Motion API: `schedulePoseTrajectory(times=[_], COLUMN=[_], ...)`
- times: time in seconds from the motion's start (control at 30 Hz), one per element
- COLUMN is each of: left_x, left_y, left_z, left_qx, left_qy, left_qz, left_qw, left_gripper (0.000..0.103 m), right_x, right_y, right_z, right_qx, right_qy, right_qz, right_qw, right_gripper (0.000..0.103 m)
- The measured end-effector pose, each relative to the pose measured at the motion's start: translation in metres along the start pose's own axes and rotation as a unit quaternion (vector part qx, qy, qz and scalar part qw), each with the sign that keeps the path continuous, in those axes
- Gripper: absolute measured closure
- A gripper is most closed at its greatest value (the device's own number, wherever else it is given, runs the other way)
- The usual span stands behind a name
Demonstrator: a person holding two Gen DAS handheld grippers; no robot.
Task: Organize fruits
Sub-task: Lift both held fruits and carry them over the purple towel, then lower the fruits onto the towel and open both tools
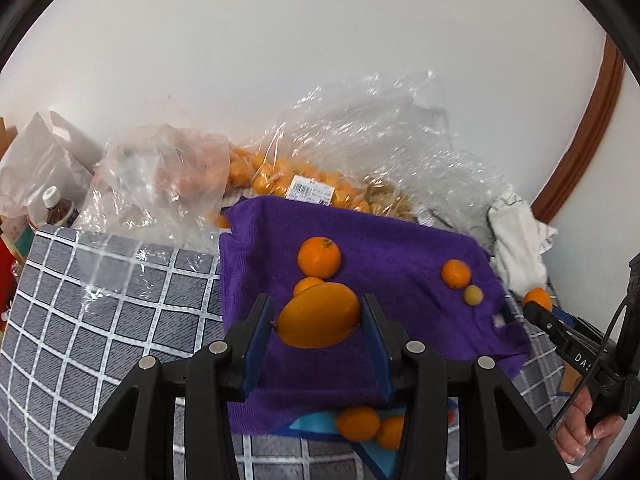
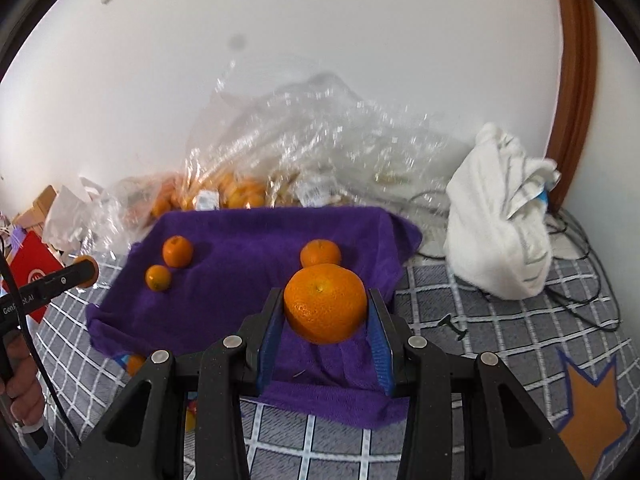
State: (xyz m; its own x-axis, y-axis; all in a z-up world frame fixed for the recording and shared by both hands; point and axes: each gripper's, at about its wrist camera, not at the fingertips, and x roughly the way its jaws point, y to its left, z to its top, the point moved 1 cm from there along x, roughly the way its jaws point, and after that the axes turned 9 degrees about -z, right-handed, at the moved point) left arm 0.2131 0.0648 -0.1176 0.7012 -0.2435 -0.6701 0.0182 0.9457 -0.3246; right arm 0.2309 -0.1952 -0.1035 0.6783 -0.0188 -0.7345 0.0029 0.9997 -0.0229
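A purple towel (image 1: 400, 248) (image 2: 248, 240) lies on the grey checked cloth. My left gripper (image 1: 318, 320) is shut on a smooth orange oval fruit (image 1: 320, 320) above the towel's near part. Behind it lie a small orange (image 1: 308, 285) and a mandarin (image 1: 319, 257). Another mandarin (image 1: 456, 273) and a small yellow-green fruit (image 1: 473, 294) lie at the towel's right. My right gripper (image 2: 325, 308) is shut on a large mandarin (image 2: 325, 302) above the towel. On the towel in the right wrist view lie a mandarin (image 2: 320, 252), a mandarin (image 2: 177, 251) and a small one (image 2: 158, 277).
Clear plastic bags (image 1: 360, 148) with several oranges (image 1: 276, 178) stand against the wall behind the towel. A white crumpled cloth (image 2: 500, 220) and cables (image 2: 576, 248) lie at right. Two oranges (image 1: 360, 422) lie by the towel's near edge. A bottle (image 1: 56, 208) stands far left.
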Motion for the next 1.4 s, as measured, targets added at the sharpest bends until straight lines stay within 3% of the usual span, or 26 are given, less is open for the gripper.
schedulePoseTrajectory(times=[0.4,0.87,1.07,1.2,1.4], left_x=[0.043,0.047,0.049,0.048,0.044], left_y=[0.015,0.014,0.012,0.013,0.01], left_z=[-0.021,-0.024,-0.025,-0.024,-0.023], left_qx=[-0.009,-0.001,0.006,0.001,0.008], left_qy=[0.049,0.039,0.038,0.034,0.025], left_qz=[0.002,-0.008,-0.003,-0.005,-0.005], left_qw=[0.9988,0.9992,0.9993,0.9994,0.9997], left_gripper=[0.061,0.06,0.06,0.06,0.056], right_x=[0.047,0.06,0.057,0.051,0.035], right_y=[0.016,0.015,0.014,0.01,0.009], right_z=[-0.023,-0.03,-0.031,-0.03,-0.028], right_qx=[-0.028,-0.015,-0.011,0.0,0.003], right_qy=[0.028,0.048,0.042,0.036,0.008], right_qz=[-0.006,0.004,0.002,0.012,0.016], right_qw=[0.999,0.999,0.999,0.999,1.0], right_gripper=[0.063,0.062,0.061,0.052,0.052])
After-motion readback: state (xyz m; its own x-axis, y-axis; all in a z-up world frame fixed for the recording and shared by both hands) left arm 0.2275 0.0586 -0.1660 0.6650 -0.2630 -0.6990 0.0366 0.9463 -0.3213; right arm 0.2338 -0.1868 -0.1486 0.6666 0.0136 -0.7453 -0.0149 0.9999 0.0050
